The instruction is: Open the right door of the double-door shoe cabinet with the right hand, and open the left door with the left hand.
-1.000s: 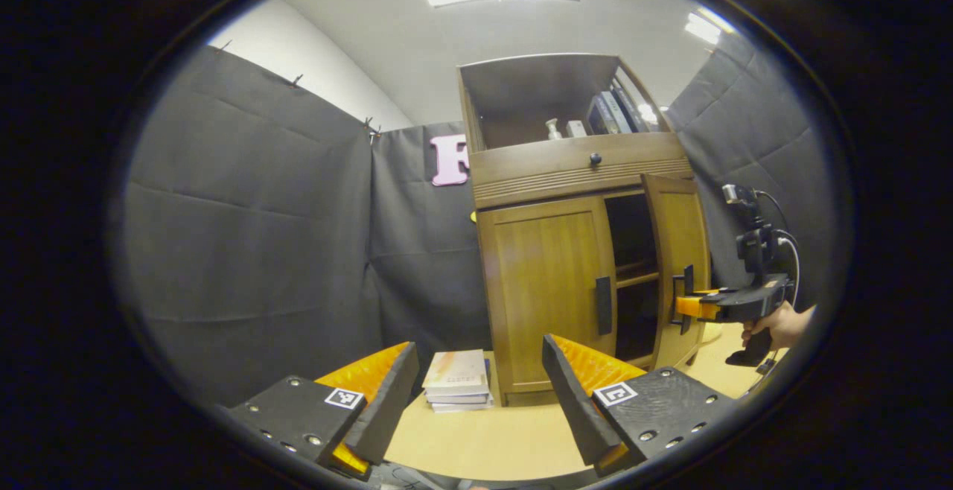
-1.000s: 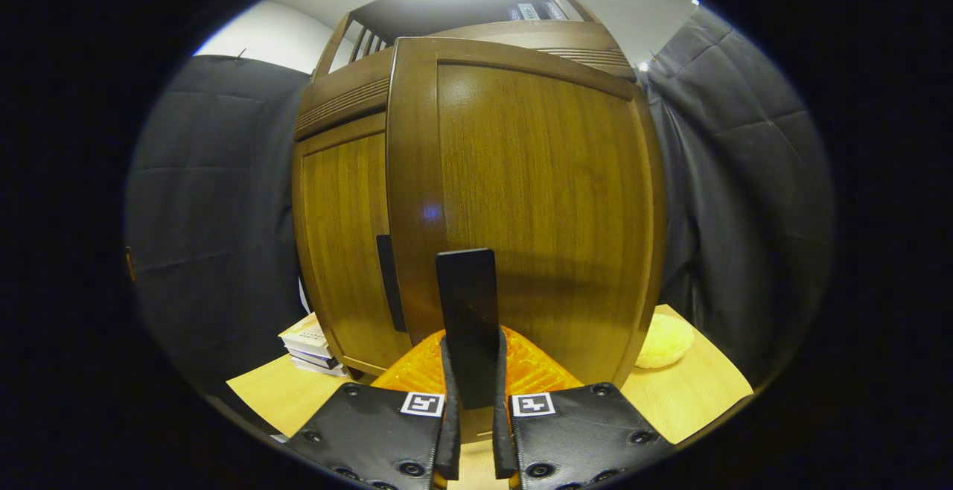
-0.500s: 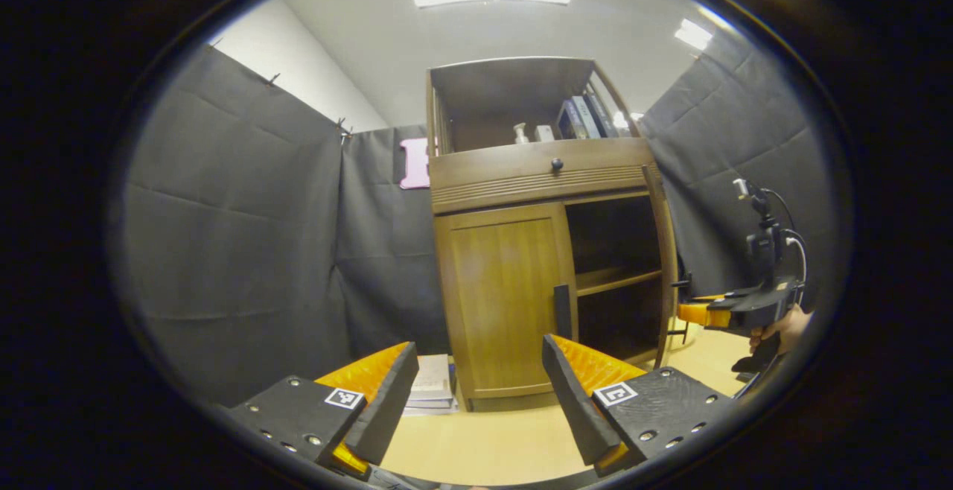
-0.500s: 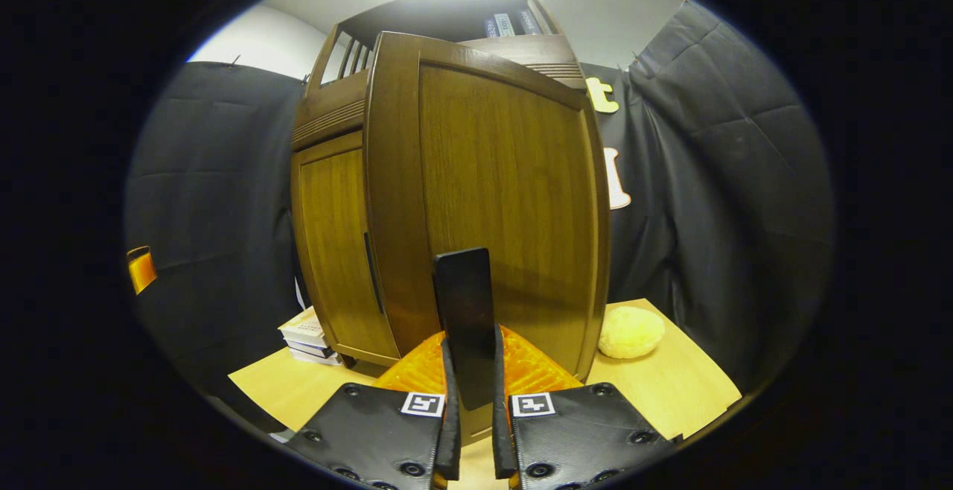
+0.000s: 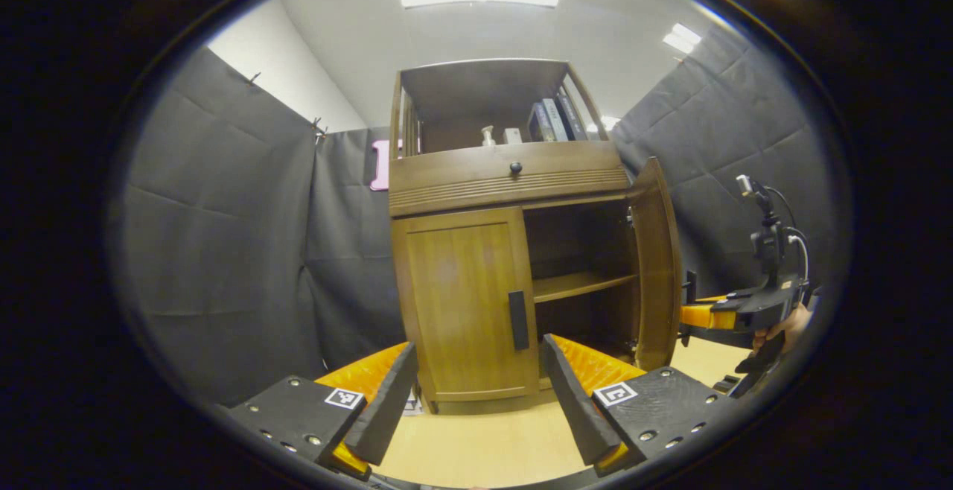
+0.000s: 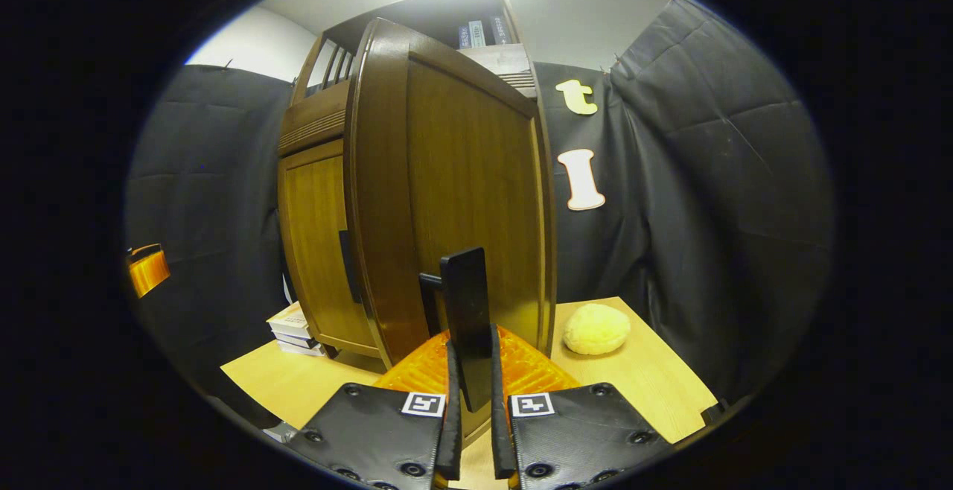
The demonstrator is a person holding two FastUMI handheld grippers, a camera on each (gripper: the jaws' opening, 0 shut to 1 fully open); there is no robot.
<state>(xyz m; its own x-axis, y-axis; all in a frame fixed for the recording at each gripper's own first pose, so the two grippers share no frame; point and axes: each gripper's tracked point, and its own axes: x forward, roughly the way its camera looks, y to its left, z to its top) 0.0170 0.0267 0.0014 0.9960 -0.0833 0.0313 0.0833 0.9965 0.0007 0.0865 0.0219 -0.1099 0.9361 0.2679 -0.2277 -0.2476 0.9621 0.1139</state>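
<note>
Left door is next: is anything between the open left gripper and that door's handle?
Nothing visible blocks it. The left gripper faces the left door with bare tabletop between, and its handle is uncovered.

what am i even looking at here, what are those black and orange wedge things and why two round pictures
Those wedges are two-finger grippers, one in each of a person's hands, each carrying a fisheye camera. In the left gripper view, the left gripper is open, facing the cabinet's closed left door. Off to the side a hand holds the other tool. In the right gripper view, the right gripper is shut on the black handle of the open right door. On the wooden surface lie stacked books and a yellow puff.
</note>
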